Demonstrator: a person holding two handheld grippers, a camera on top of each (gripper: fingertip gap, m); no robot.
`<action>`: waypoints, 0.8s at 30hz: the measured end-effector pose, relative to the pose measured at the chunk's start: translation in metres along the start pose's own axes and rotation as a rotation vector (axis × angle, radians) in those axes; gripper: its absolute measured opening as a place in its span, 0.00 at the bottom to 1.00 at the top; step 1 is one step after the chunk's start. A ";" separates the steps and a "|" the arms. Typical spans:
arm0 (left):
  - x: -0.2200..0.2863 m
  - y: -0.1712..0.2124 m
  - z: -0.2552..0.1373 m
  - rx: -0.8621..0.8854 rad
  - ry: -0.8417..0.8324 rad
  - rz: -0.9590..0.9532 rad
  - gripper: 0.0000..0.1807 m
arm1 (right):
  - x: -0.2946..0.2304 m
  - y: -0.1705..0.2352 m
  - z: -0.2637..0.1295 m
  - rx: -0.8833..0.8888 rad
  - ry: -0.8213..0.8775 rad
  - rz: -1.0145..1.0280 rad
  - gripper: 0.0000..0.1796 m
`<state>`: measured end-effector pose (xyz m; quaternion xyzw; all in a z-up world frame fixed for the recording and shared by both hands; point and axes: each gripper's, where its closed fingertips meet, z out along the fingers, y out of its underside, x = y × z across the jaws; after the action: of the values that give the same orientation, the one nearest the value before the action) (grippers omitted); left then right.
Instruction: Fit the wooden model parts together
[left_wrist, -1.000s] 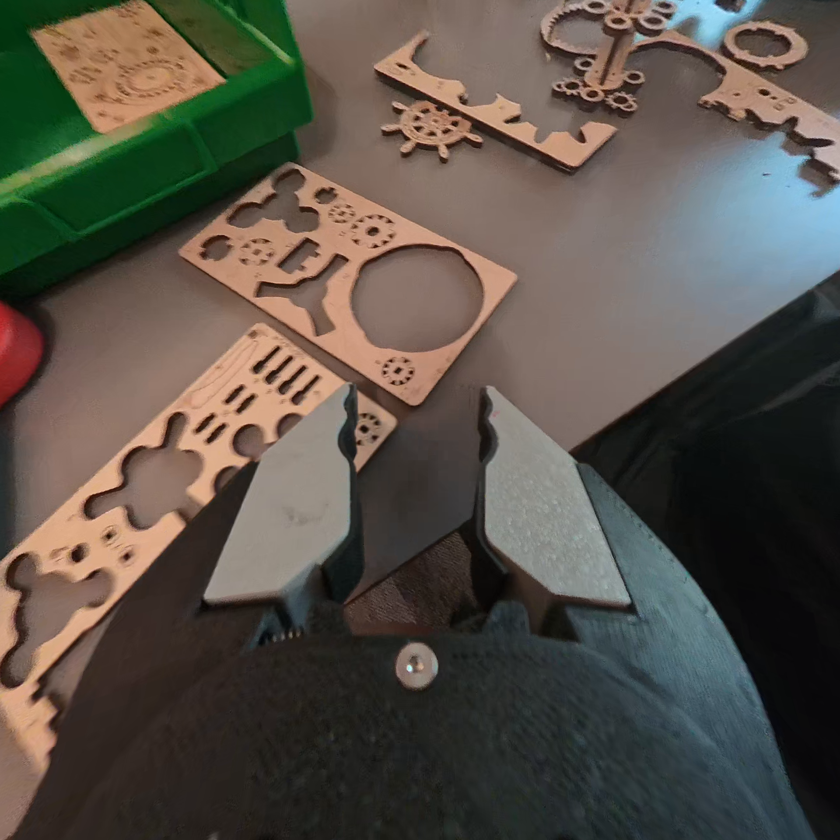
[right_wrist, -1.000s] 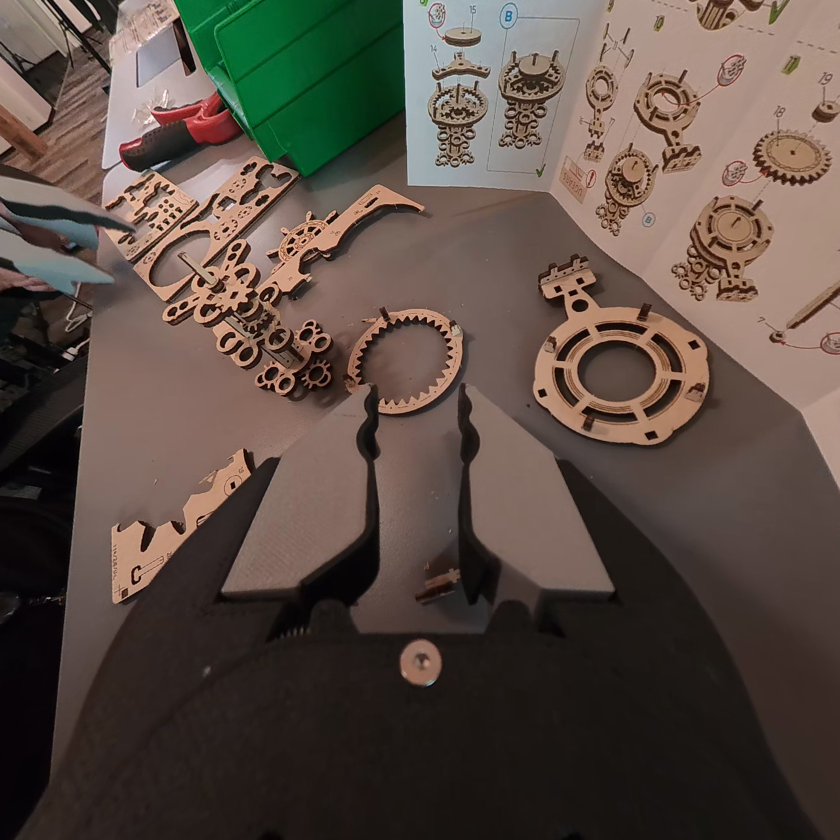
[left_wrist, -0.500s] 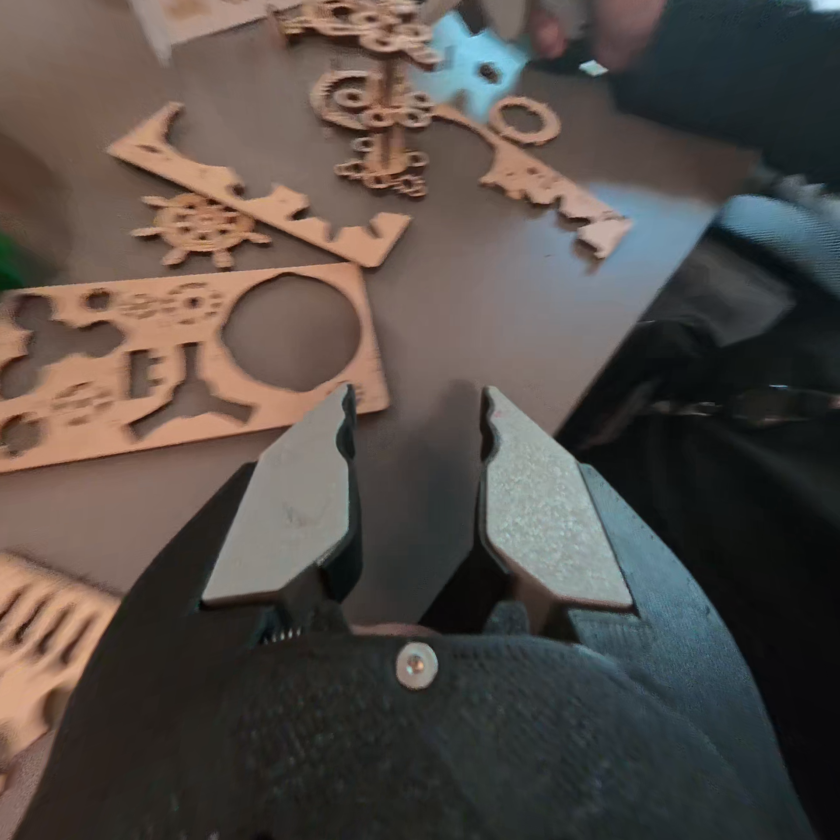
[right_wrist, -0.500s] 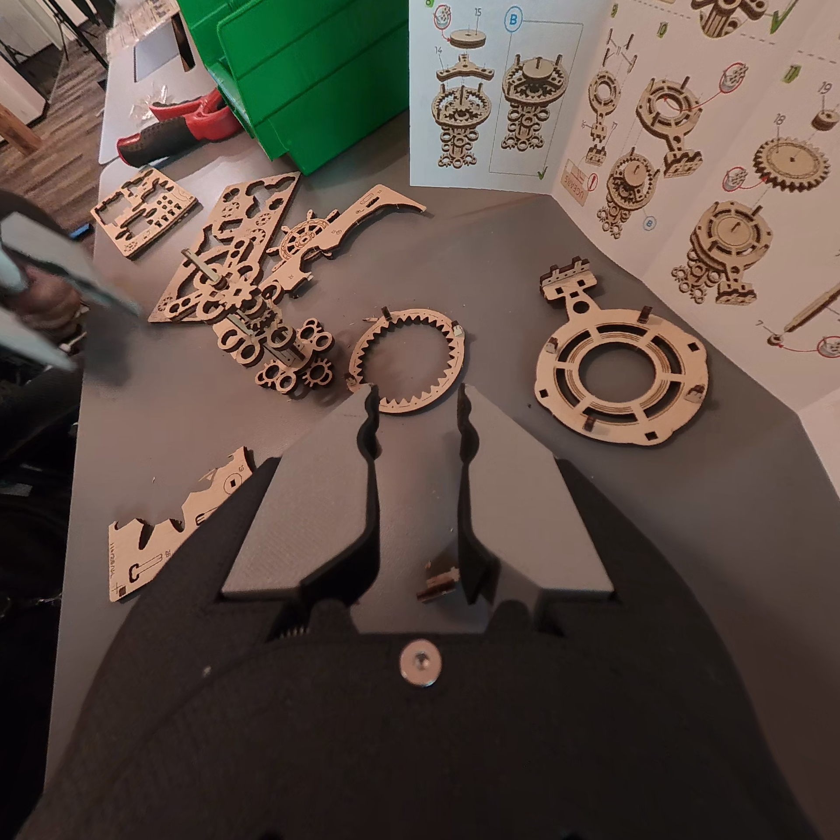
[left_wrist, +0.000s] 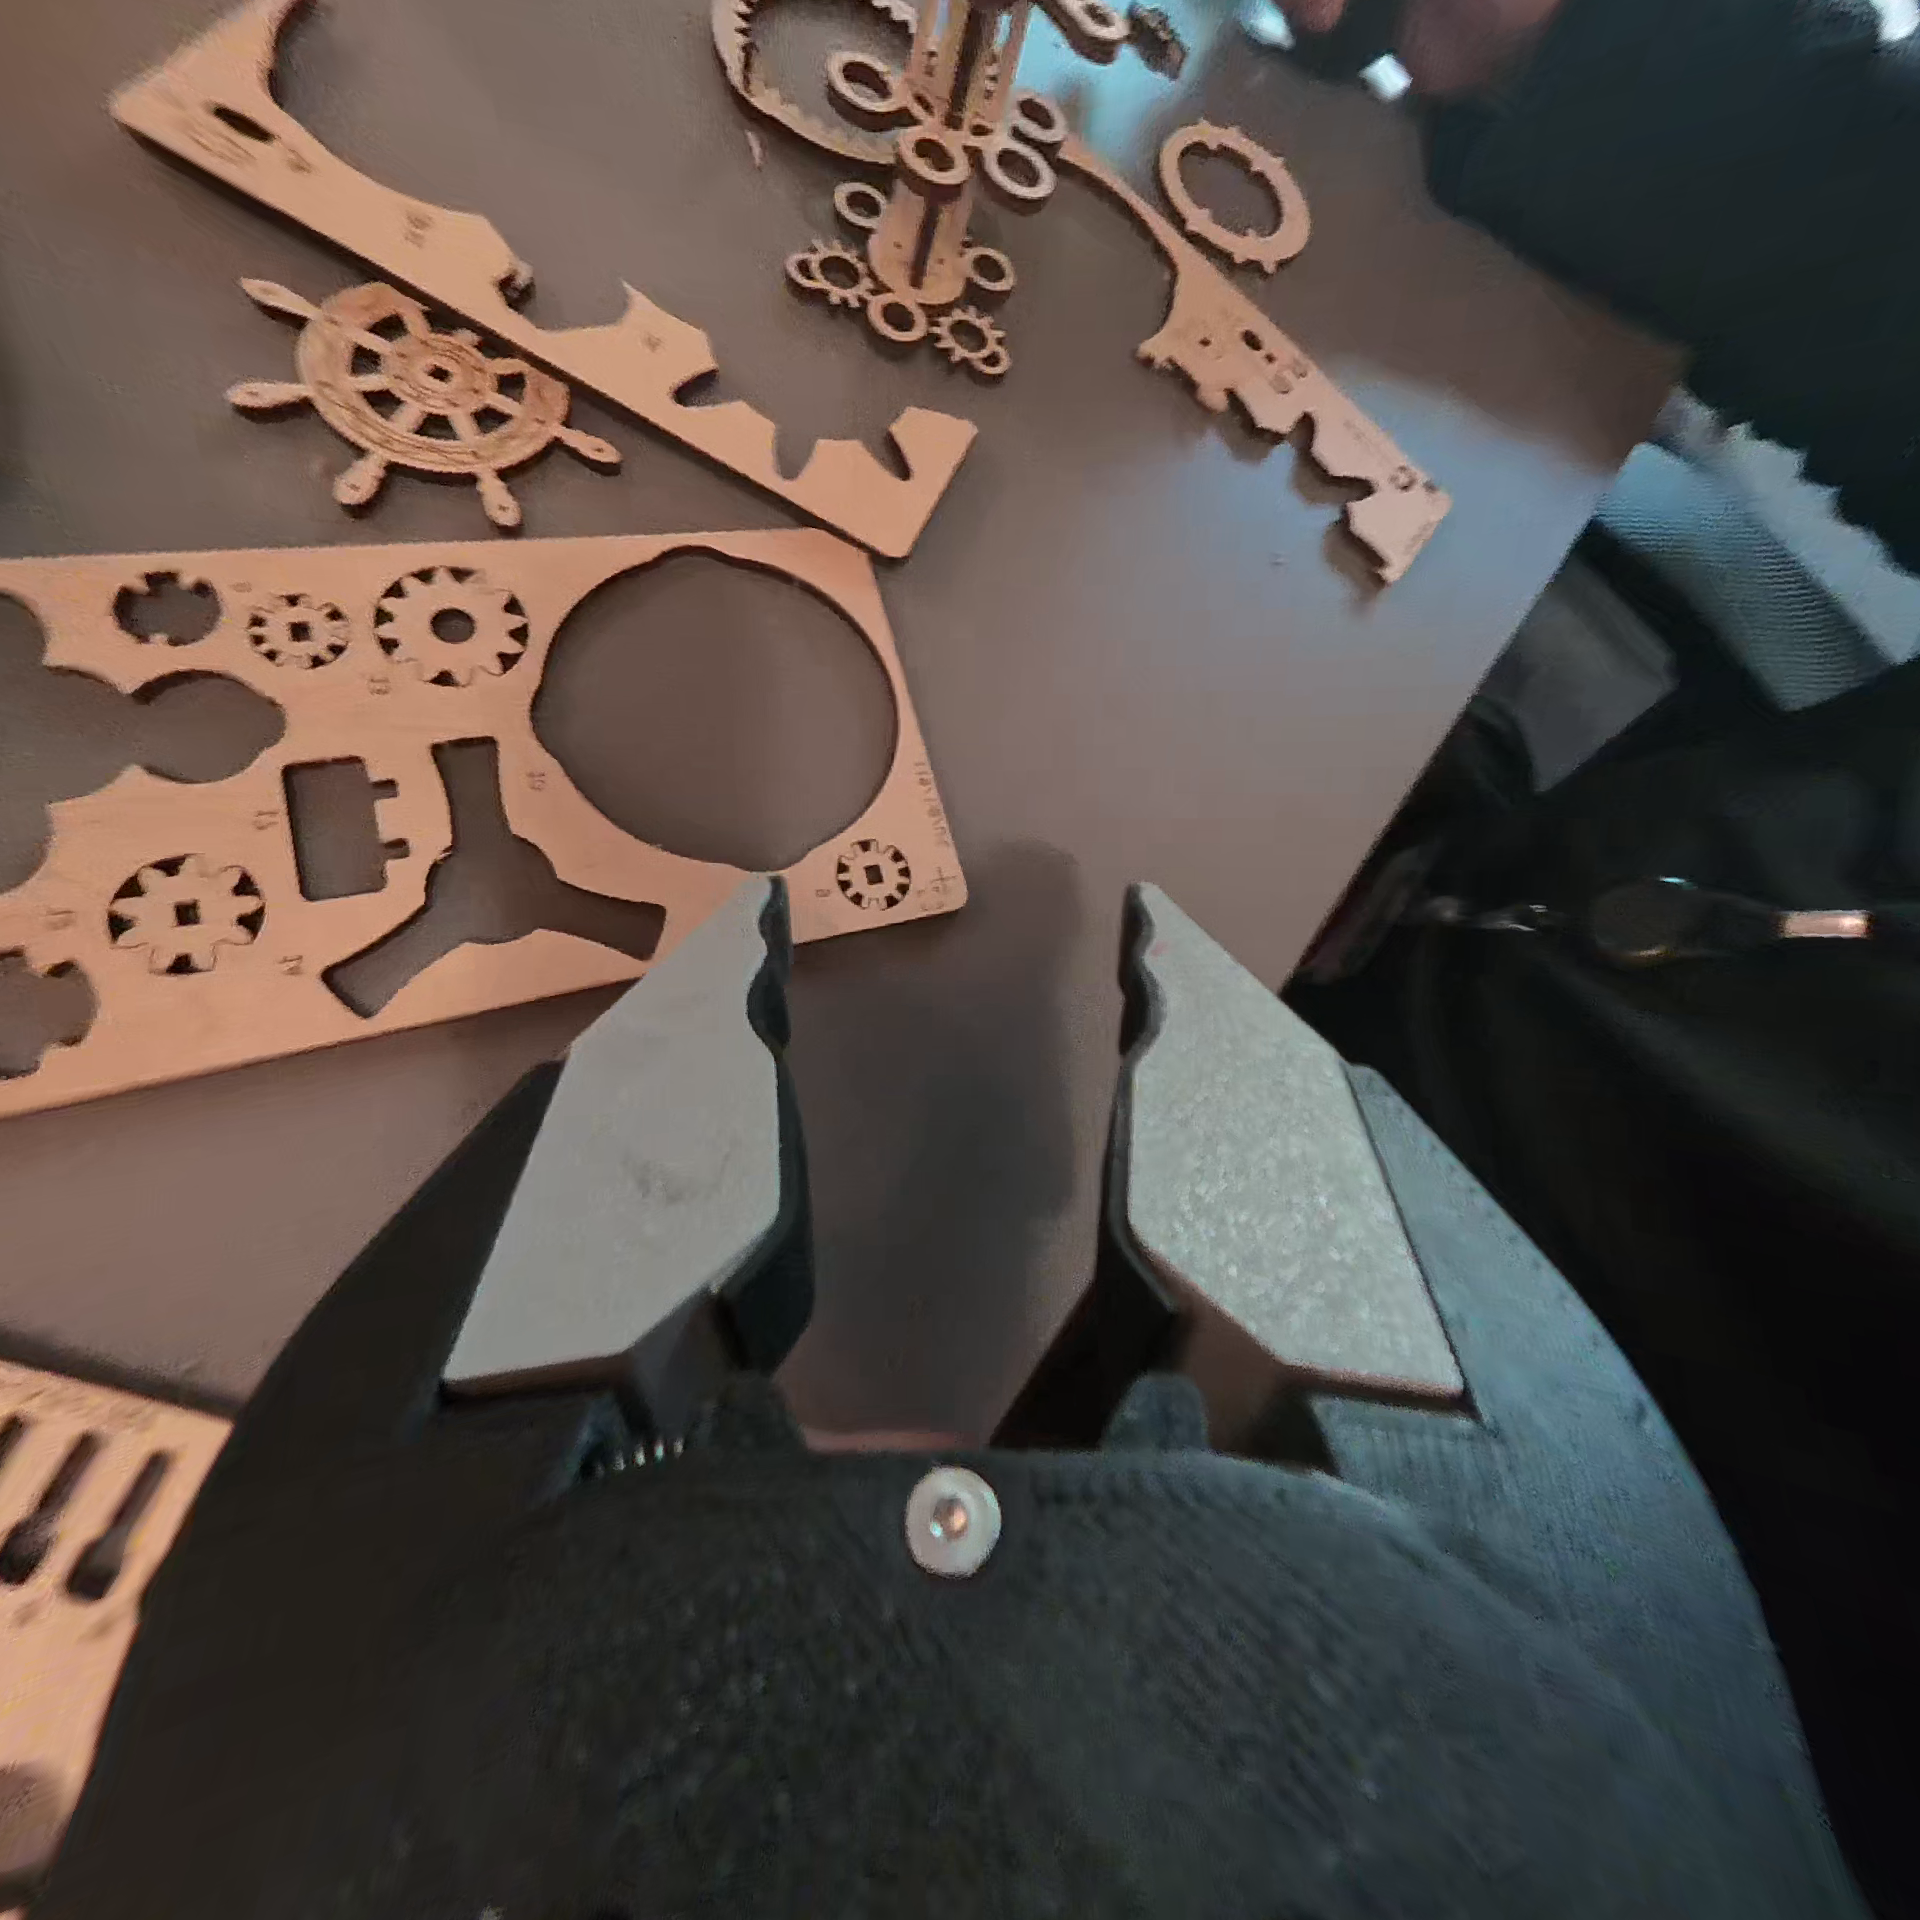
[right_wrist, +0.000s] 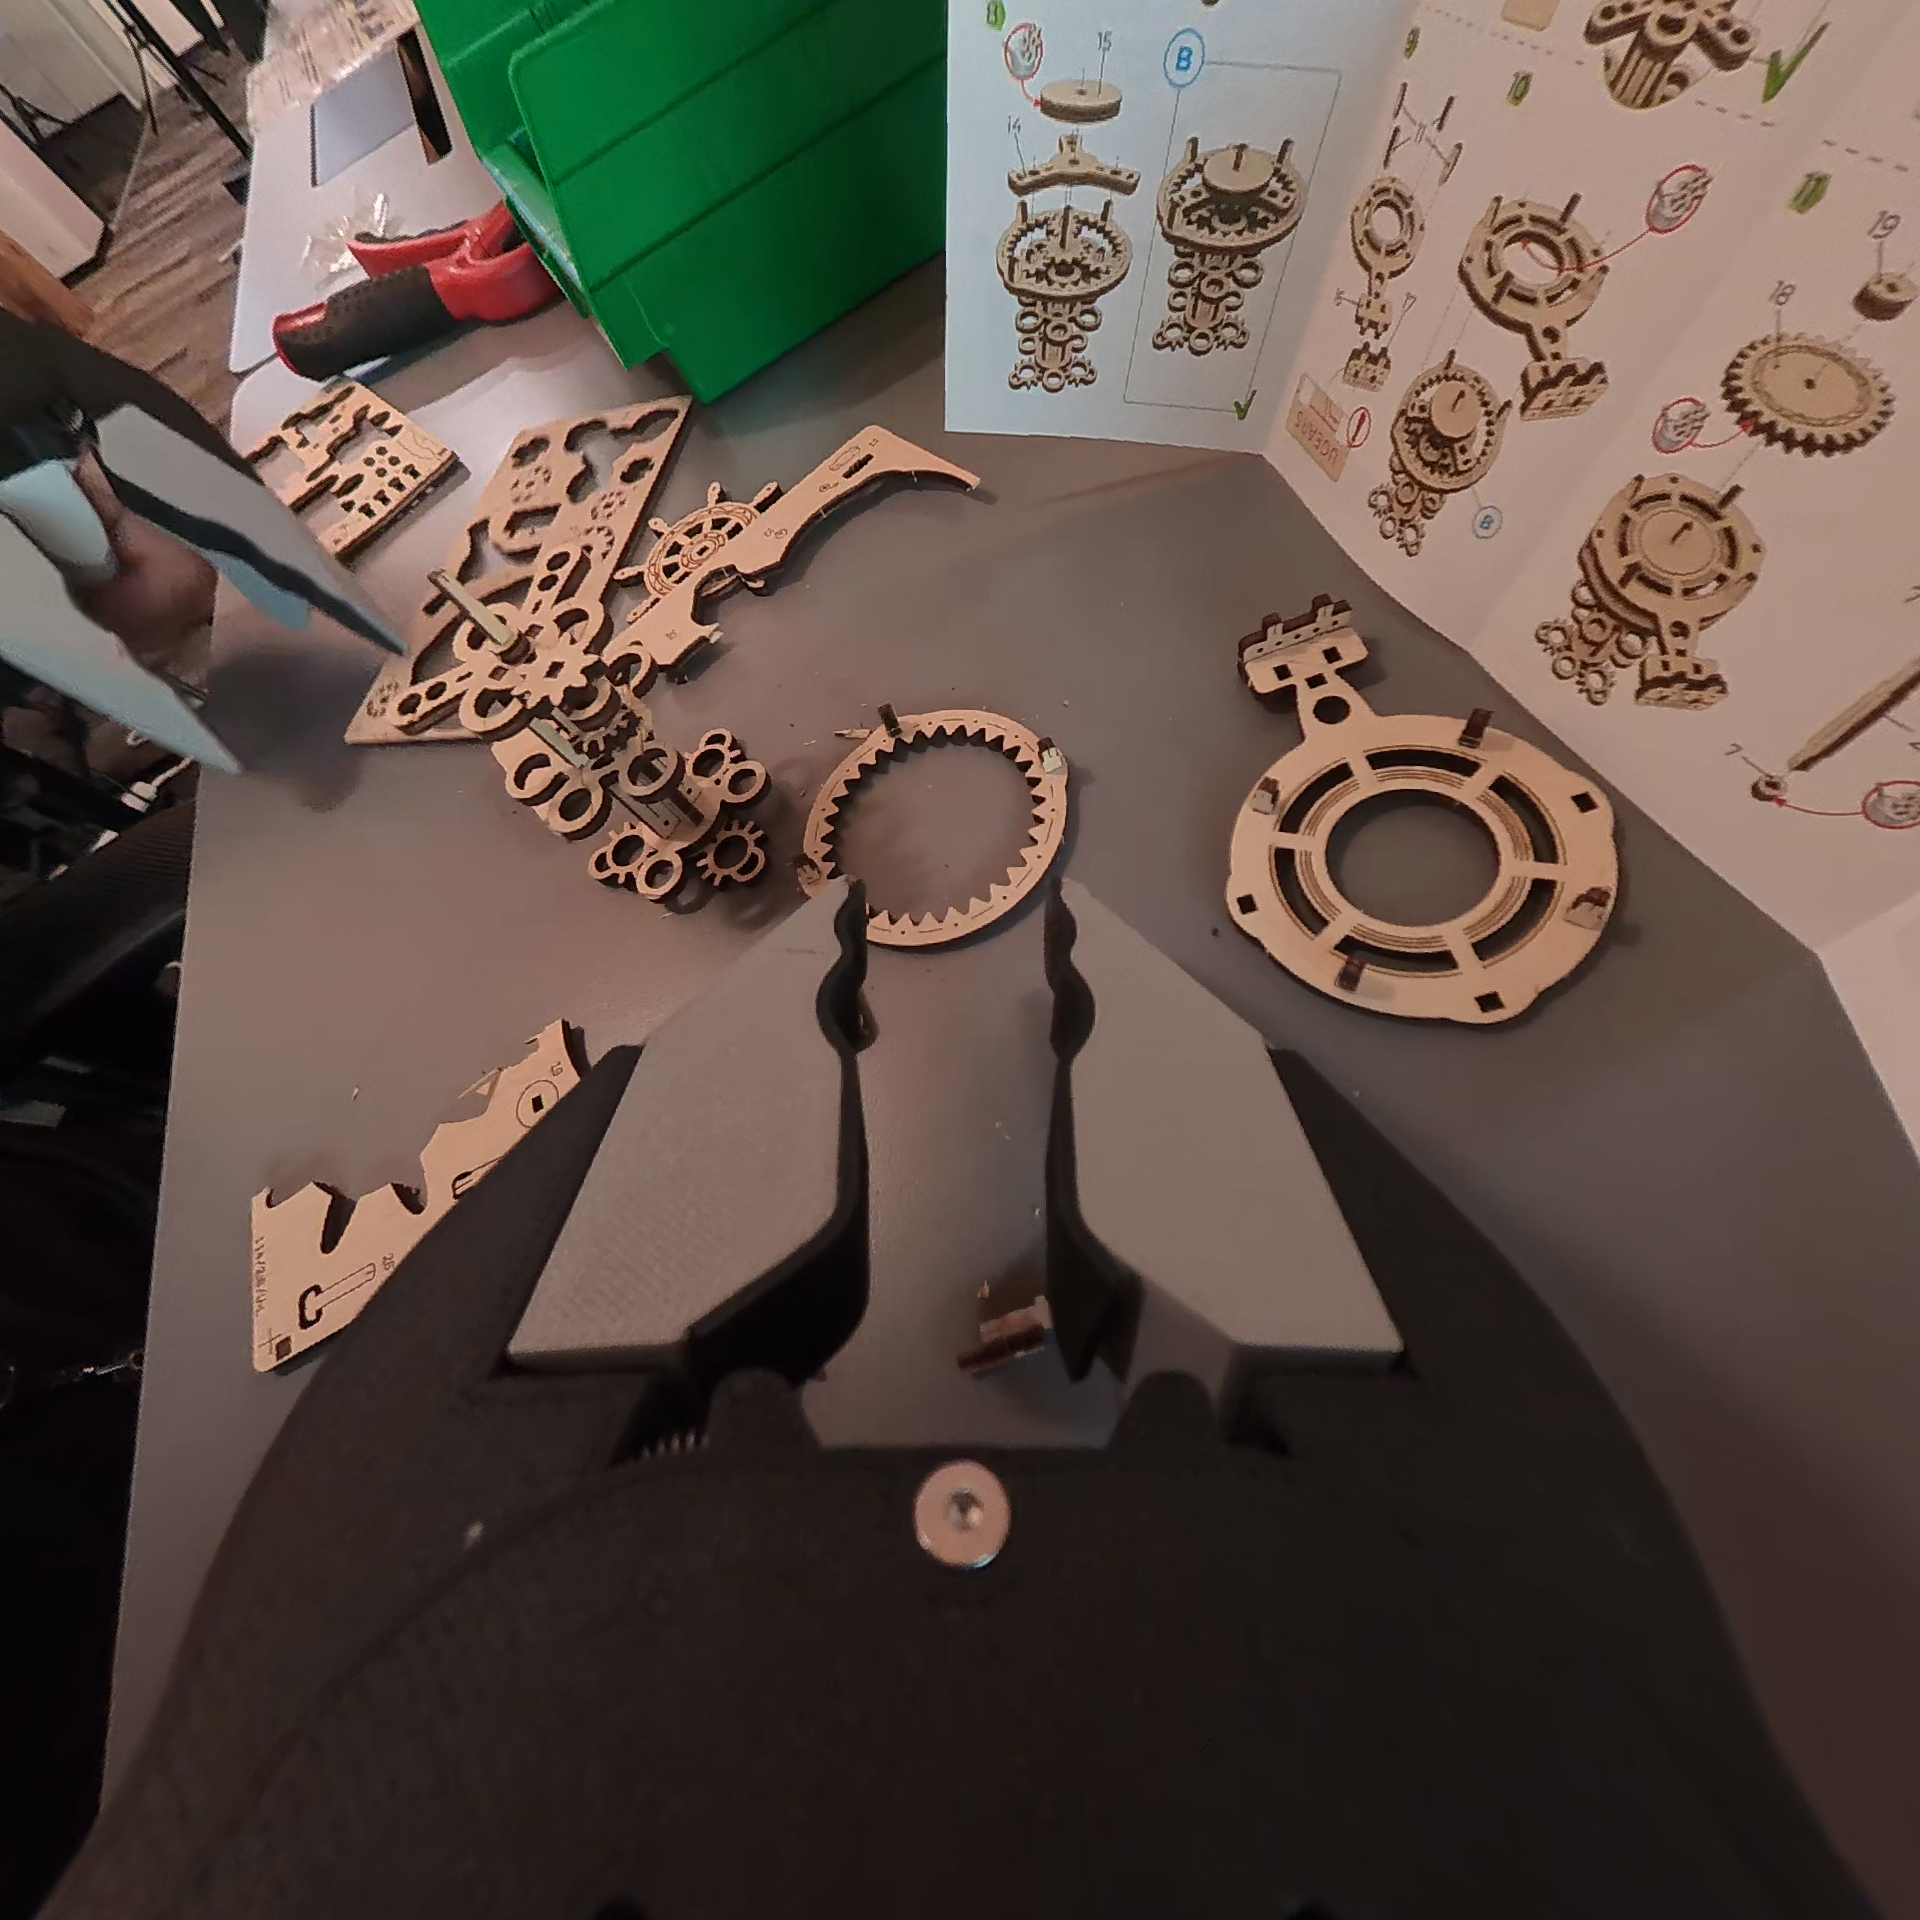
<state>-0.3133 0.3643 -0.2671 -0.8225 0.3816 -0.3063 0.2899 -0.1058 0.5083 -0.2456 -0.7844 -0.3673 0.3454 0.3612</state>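
Note:
My left gripper (left_wrist: 956, 914) is open and empty, low over the grey table (left_wrist: 1091, 644) beside a punched-out wooden sheet (left_wrist: 416, 790). Ahead of it stands the gear-stack assembly (left_wrist: 935, 208). In the right wrist view the left gripper (right_wrist: 317, 707) points at that assembly (right_wrist: 603, 727), close but apart. My right gripper (right_wrist: 956, 914) is open, just short of a flat ring with inner teeth (right_wrist: 940, 831). A round slotted frame with a stem (right_wrist: 1418, 862) lies to its right. A small dark wooden piece (right_wrist: 1003, 1340) shows by the right finger's base.
A ship's-wheel part (left_wrist: 416, 400), offcut strips (left_wrist: 582, 343) (left_wrist: 1299, 405) and a small toothed ring (left_wrist: 1231, 197) lie around. An instruction sheet (right_wrist: 1455, 260) stands at the back right, next to a green bin (right_wrist: 707, 177) and a red-handled tool (right_wrist: 416, 281). The table edge (left_wrist: 1455, 727) runs on the left gripper's right. The tips of one gripper are about 25 centimetres away from the tips of the other. The left gripper is farther from the small dark wooden piece (right_wrist: 1003, 1340), some 30 centimetres, than the right, some 8 centimetres.
My left gripper has swung right and forward, from the punched sheets toward the gear-stack assembly. My right gripper has barely moved and stays open.

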 end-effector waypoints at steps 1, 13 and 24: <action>0.009 0.001 0.002 -0.002 0.045 -0.013 0.31 | 0.000 -0.001 0.000 0.003 -0.001 0.001 0.17; 0.020 0.002 -0.039 0.090 -0.073 0.004 0.36 | -0.003 -0.002 -0.001 -0.002 0.006 -0.027 0.17; -0.028 0.019 -0.072 0.102 -0.316 -0.024 0.35 | -0.001 -0.002 -0.002 0.004 0.012 -0.018 0.17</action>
<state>-0.3889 0.3590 -0.2422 -0.8492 0.3054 -0.1955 0.3838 -0.1055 0.5076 -0.2432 -0.7825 -0.3716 0.3381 0.3679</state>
